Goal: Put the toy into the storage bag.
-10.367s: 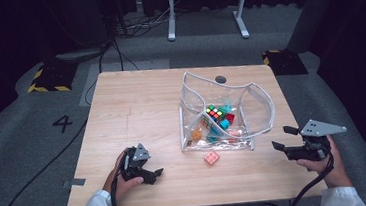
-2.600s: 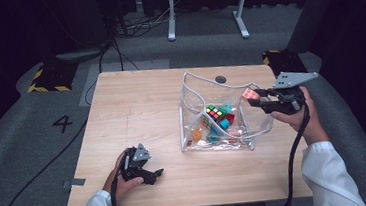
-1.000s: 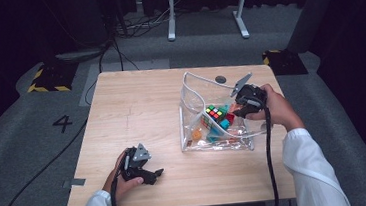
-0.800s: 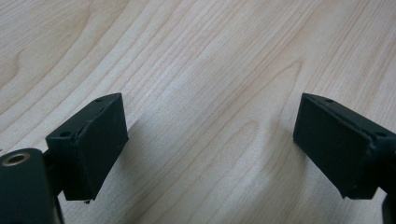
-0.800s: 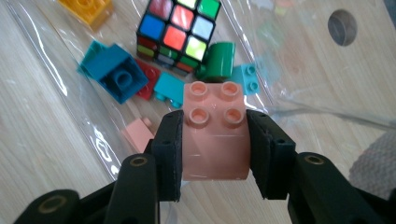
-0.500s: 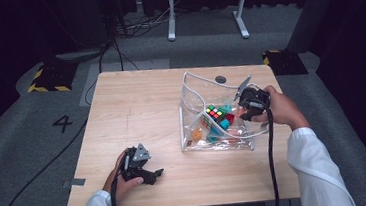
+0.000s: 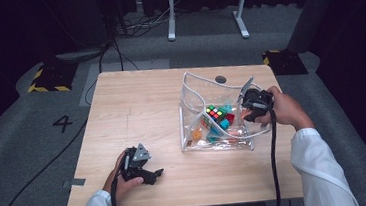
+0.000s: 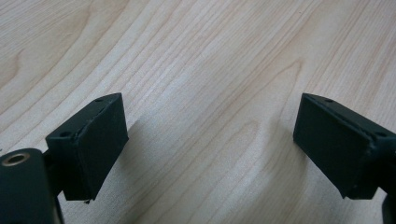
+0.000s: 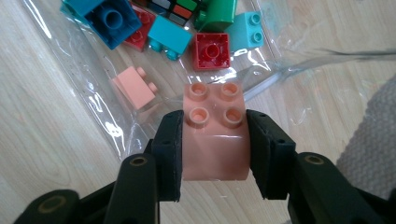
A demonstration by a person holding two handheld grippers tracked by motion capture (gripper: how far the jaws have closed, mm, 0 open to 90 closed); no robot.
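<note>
My right gripper (image 9: pixel 214 126) is shut on a salmon-pink four-stud brick (image 9: pixel 215 130), held over the right side of a clear plastic bag (image 7: pixel 196 89). In the high view that gripper (image 7: pixel 247 108) hovers at the bag's right rim. Inside the bag lie a colour cube (image 7: pixel 215 112), a blue brick (image 9: pixel 112 21), a red brick (image 9: pixel 213 50), teal bricks (image 9: pixel 164 33), a green piece (image 9: pixel 215 14) and a small pink brick (image 9: pixel 136 88). My left gripper (image 7: pixel 152 175) rests on the table near the front left edge, open, with bare wood between its fingers (image 8: pixel 91 144).
The wooden table (image 7: pixel 131 107) has open room across its left and far parts. A round hole (image 7: pixel 220 79) sits behind the bag. Grey carpet (image 7: pixel 23 132) surrounds the table, with a white frame stand (image 7: pixel 202 1) and cables beyond.
My right gripper has carried the pink brick from the table's right front up over the bag and has sunk slightly toward its right side. The left gripper has stayed still.
</note>
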